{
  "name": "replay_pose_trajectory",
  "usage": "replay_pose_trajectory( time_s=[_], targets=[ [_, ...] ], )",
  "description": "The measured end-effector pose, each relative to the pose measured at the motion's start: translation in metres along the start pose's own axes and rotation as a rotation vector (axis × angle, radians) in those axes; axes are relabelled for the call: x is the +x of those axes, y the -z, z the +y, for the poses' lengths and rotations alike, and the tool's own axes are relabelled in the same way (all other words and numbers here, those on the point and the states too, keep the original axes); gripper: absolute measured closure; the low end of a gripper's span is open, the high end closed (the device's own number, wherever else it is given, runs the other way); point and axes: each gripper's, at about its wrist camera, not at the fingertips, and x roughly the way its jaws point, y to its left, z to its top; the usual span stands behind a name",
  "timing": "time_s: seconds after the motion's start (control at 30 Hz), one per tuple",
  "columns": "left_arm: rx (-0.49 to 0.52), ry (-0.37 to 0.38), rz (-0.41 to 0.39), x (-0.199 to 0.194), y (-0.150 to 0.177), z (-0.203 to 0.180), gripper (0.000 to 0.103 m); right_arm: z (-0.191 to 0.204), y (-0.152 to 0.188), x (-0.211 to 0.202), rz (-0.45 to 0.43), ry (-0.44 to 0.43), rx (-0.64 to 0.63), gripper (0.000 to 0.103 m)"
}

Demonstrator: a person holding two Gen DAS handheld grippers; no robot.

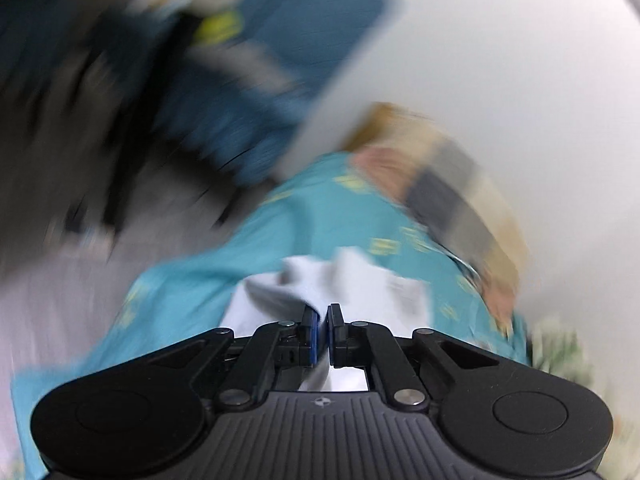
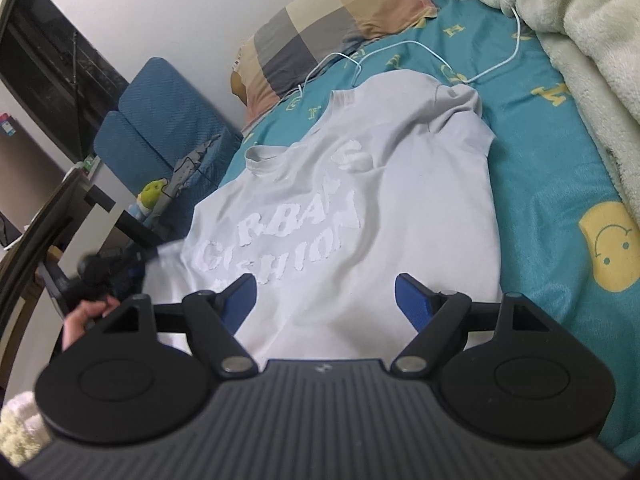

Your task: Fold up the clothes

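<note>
Left hand-held gripper (image 1: 323, 330) clamped on T-shirt (image 2: 360, 208) edge; right hand-held gripper (image 2: 325, 300) open above its hem — next, grip there

I see a bed with a teal sheet (image 2: 540, 152) printed with yellow letters and a smiley. A checked pillow (image 2: 320, 28) lies at its head against a plain white wall (image 2: 160, 8). A fluffy pale-green blanket (image 2: 592, 60) is heaped along one side. Beside the bed stands a blue padded chair (image 2: 160, 112), near a dark desk (image 2: 120, 216).
</note>
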Motion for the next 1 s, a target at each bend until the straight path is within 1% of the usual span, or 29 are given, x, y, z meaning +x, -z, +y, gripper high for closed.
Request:
replay_pose_trajectory(
  time_s=[0.03,0.07,0.1,0.2,0.27,0.3,0.33,0.4,0.43,0.47,0.5,0.57,0.63,0.67,0.77,0.8,0.9,0.97,1.0],
  targets=[
    [0.104,0.03,0.003,-0.001,0.007,-0.022,0.098,0.0,0.0,-0.001,-0.002,-0.001,0.0,0.024],
    [0.176,0.066,0.026,0.0,0.016,-0.04,0.098,0.001,0.0,-0.002,-0.004,-0.002,0.0,0.024],
    [0.223,0.099,0.059,0.003,0.027,-0.055,0.098,0.0,0.0,-0.003,-0.005,0.0,0.002,0.024],
    [0.31,0.147,0.174,0.019,0.063,-0.078,0.097,-0.001,0.0,-0.005,-0.004,0.003,0.008,0.024],
    [0.341,0.135,0.248,0.031,0.084,-0.081,0.093,-0.002,0.0,-0.006,-0.005,0.005,0.003,0.024],
    [0.338,0.126,0.28,0.034,0.093,-0.078,0.085,-0.002,0.0,-0.007,-0.006,0.006,0.001,0.024],
    [0.33,0.122,0.3,0.036,0.098,-0.075,0.081,-0.002,0.0,-0.007,-0.007,0.007,-0.002,0.024],
    [0.284,0.124,0.307,0.034,0.099,-0.064,0.06,-0.003,0.001,-0.006,-0.003,0.008,-0.003,0.024],
    [0.251,0.131,0.303,0.032,0.098,-0.057,0.057,-0.003,0.001,-0.006,0.0,0.006,-0.001,0.024],
    [0.205,0.146,0.298,0.029,0.095,-0.05,0.052,-0.004,0.002,-0.005,0.003,0.005,0.001,0.024],
    [0.141,0.165,0.293,0.023,0.091,-0.038,0.047,-0.004,0.002,-0.005,0.005,0.002,0.002,0.024],
    [-0.004,0.19,0.271,0.016,0.081,-0.015,0.041,-0.004,0.003,-0.004,0.009,0.0,0.003,0.024],
    [-0.136,0.177,0.236,0.013,0.071,0.009,0.04,-0.005,0.004,-0.002,0.017,-0.004,0.012,0.024],
    [-0.186,0.152,0.219,0.011,0.067,0.02,0.039,-0.006,0.004,-0.001,0.022,-0.005,0.018,0.024],
    [-0.32,0.078,0.19,0.013,0.061,0.05,0.037,-0.008,0.006,0.001,0.034,-0.006,0.031,0.024],
    [-0.354,0.066,0.192,0.014,0.06,0.059,0.038,-0.008,0.006,0.002,0.037,-0.005,0.033,0.024],
    [-0.41,0.047,0.198,0.029,0.063,0.076,0.038,-0.01,0.008,0.005,0.046,-0.003,0.037,0.024],
    [-0.422,0.072,0.178,0.033,0.062,0.081,0.04,-0.01,0.009,0.007,0.052,-0.003,0.035,0.024],
    [-0.423,0.08,0.175,0.036,0.06,0.082,0.043,-0.01,0.009,0.008,0.054,-0.002,0.034,0.024]
  ],
)
